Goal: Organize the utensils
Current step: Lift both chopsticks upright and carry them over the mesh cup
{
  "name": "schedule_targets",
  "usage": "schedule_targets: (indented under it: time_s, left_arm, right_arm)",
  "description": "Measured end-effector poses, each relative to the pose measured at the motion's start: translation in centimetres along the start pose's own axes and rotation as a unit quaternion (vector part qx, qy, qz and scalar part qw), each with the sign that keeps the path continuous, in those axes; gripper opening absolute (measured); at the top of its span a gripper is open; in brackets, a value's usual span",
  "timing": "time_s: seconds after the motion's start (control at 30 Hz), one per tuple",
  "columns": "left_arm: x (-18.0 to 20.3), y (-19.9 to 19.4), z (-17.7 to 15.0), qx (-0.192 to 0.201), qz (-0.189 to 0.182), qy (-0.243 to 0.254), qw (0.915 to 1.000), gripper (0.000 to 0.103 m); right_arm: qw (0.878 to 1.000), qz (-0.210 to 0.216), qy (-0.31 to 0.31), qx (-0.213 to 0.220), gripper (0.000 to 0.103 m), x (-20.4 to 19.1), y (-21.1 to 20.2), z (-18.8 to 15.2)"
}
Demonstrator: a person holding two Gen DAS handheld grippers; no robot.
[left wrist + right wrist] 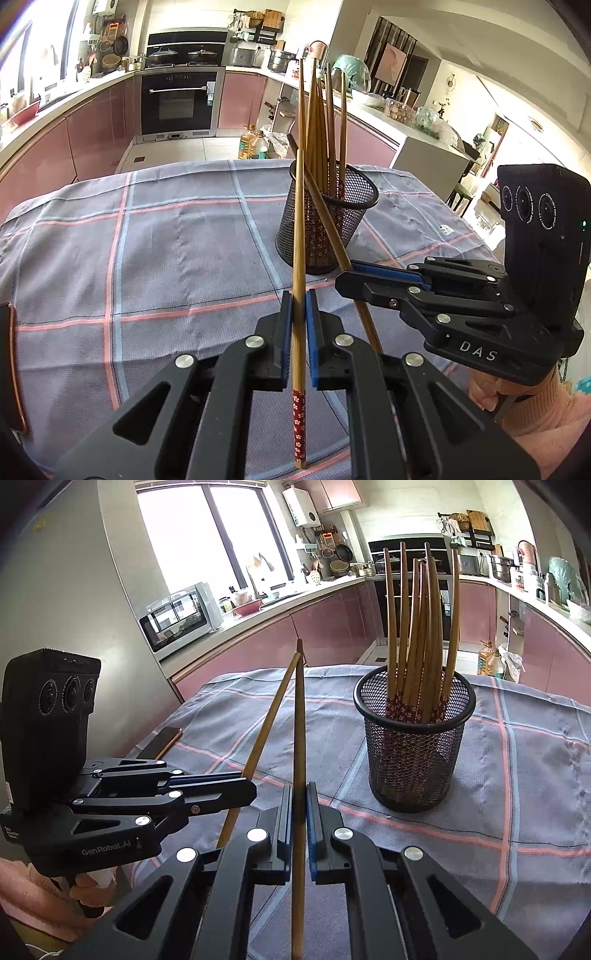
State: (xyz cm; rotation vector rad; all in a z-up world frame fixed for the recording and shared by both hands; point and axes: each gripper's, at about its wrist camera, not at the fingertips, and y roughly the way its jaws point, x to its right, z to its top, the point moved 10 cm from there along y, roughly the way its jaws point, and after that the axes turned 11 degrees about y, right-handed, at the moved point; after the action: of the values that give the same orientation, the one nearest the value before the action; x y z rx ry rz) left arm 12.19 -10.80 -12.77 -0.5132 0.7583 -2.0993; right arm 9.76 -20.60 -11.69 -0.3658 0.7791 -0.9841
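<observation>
Left gripper and right gripper each pinch one brown wooden chopstick, tips angled up, near the black mesh cup at frame centre.

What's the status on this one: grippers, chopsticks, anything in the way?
Left gripper and right gripper each shut on one chopstick. Mesh holder upright, part-filled. Nothing in the way.

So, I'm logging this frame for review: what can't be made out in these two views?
- Mesh cup bottom: chopstick ends inside are blurred by the mesh, both views.
- Right gripper's chopstick: its lower end is cut off by the frame edge, right wrist view.
- Phone: mostly cut off at the left edge, left wrist view.
</observation>
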Motion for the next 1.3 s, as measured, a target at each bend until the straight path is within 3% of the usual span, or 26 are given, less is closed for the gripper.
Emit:
schedule_targets:
  time_s: [1.3]
  left_arm:
    - [0.0, -2.3, 3.0, 0.045, -0.011, -0.003, 0.9989, 0.008]
  right_arm:
    - [0.996, -0.012, -0.006, 0.088, 0.006, 0.7, -4.6, 5.2]
